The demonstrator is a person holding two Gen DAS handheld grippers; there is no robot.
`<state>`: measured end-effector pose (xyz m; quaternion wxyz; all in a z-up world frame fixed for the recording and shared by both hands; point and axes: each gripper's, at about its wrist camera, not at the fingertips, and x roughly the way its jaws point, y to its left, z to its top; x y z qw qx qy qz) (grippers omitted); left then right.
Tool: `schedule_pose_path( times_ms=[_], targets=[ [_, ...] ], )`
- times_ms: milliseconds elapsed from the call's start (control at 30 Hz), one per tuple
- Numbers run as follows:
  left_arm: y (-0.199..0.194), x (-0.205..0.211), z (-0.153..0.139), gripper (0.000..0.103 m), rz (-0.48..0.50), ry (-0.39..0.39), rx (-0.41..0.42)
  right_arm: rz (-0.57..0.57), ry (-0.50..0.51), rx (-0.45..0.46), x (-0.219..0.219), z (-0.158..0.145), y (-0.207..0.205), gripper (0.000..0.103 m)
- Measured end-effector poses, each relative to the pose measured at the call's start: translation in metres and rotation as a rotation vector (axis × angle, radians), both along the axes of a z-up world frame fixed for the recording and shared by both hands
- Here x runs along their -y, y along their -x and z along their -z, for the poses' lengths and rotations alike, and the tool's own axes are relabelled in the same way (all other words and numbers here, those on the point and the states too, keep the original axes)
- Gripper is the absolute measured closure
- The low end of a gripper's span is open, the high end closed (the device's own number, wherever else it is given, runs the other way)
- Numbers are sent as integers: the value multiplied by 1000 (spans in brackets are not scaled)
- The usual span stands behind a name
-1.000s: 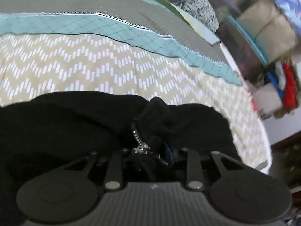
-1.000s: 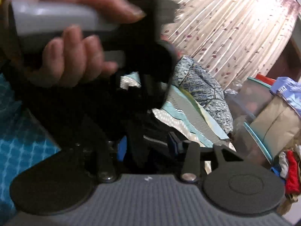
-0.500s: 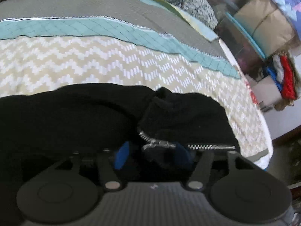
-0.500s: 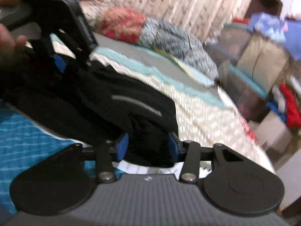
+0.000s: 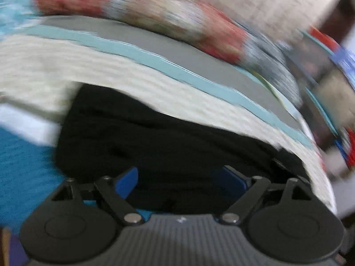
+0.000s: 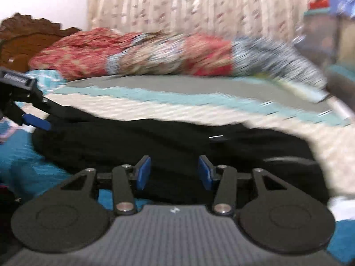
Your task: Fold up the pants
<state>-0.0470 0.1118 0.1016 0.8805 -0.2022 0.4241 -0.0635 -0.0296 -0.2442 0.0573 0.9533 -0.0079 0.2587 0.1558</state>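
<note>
Since the earlier frames, both grippers have let go of the black pants [image 6: 155, 141], which were bunched up and gripped by the zip a moment ago and now lie as a flat dark slab across the bed [image 6: 199, 108], on the cream zigzag part of the cover. The left gripper [image 5: 180, 182] has swung off to the side and its jaws are opening wide; black cloth shows beyond the gap, but the blue pads do not press on it. In the right wrist view that same tool sits at the far left edge, by the end of the pants. The right gripper [image 6: 174, 173] stands about half open, its blue pads apart and clear of the fabric just ahead of them, though blur makes it hard to say whether the tips brush the cloth.

Judging from how the pants lie, one fold looks done and another is probably still owed. The risk now is mostly in the next pinch. Black on black hides the layers, so a gripper could easily catch only the top layer and peel the fold open. Fast sweeping is smearing both views, which makes aiming at an edge harder. A jaw snagging the zip could also drag the whole stack askew.
</note>
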Motion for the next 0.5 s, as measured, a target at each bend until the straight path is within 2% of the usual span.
schedule_pose_path(
  times_ms=[67,133,200,300,367,400,500],
  targets=[
    [5,-36,1,8,-101,-6,-6,-64,1,-18,-30,-1,-3,53],
    [3,-66,7,7,-186,-4,-26,-142,0,-22,-59,-5,-9,55],
    [-1,-85,17,7,-214,30,-44,-222,-32,-41,-89,-9,-14,68],
    [-10,-99,37,6,-221,144,-73,-280,-68,-72,-120,-17,-31,79],
    [-16,-100,53,6,-215,230,-104,-282,-93,-86,-137,-21,-42,80],
    [-17,-104,61,1,-212,269,-118,-272,-118,-102,-144,-22,-50,80],
    [-25,-109,92,0,-234,379,-169,-194,-218,-172,-153,-16,-77,81]
  ],
)
